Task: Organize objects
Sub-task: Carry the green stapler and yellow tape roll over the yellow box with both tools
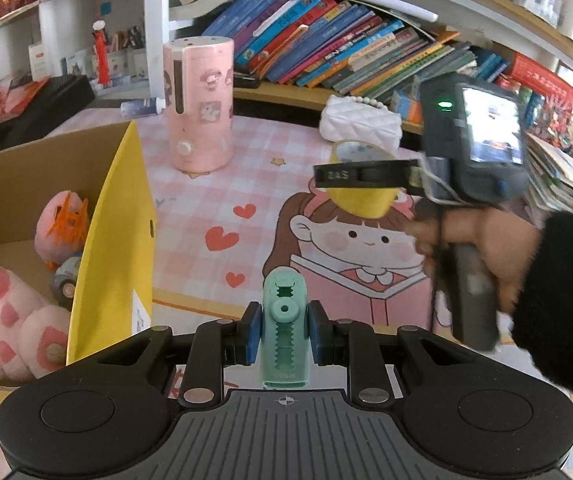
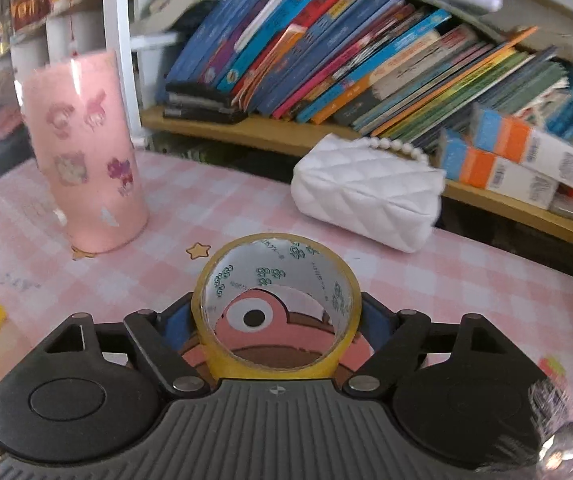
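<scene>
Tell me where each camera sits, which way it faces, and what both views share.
Left wrist: sits on the left gripper, shut on a green clip; faces the pink mat, cardboard box, the right gripper and a hand.
Right wrist: sits on the right gripper, around a tape roll; faces the bookshelf.
Shared: tape roll, pink canister, white quilted bag, books.
</scene>
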The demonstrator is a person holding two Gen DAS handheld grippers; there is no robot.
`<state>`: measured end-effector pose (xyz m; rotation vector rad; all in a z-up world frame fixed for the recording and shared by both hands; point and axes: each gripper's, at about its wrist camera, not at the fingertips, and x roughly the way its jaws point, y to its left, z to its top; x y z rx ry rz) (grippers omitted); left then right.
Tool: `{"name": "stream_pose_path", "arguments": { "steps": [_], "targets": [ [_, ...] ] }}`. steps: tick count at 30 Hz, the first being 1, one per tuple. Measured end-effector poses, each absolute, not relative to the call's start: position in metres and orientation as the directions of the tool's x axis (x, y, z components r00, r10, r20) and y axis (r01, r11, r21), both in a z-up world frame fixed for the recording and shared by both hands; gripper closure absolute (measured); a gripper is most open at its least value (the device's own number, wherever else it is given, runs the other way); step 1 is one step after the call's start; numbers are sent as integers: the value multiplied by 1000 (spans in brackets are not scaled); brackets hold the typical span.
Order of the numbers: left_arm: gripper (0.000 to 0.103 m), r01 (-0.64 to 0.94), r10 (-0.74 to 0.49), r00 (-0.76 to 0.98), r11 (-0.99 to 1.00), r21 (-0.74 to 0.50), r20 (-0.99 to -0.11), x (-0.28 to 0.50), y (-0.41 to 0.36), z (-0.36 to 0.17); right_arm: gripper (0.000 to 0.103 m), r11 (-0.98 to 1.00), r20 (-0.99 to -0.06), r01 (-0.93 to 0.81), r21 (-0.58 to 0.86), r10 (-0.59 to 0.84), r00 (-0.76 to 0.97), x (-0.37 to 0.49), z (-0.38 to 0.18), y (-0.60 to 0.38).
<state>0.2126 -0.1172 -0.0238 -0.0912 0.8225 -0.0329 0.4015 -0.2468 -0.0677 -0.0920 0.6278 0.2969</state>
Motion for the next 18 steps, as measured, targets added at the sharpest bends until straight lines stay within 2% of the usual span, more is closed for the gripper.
{"name": "stream_pose_path", "arguments": {
  "steps": [8,12,18],
  "targets": [
    [80,70,-129,678,991,-110,-724,197,-123,-19,22,974,-573,-225,24,198,795,319,-46,-280],
    [80,104,-162,676,987,-124,-719,187,-121,-17,22,977,-555,-214,-15,170,814,276,-38,-293],
    [80,155,-211,673,977,-144,-709,171,-118,-14,22,988,-583,-153,-13,116,804,221,-28,-311]
  ]
}}
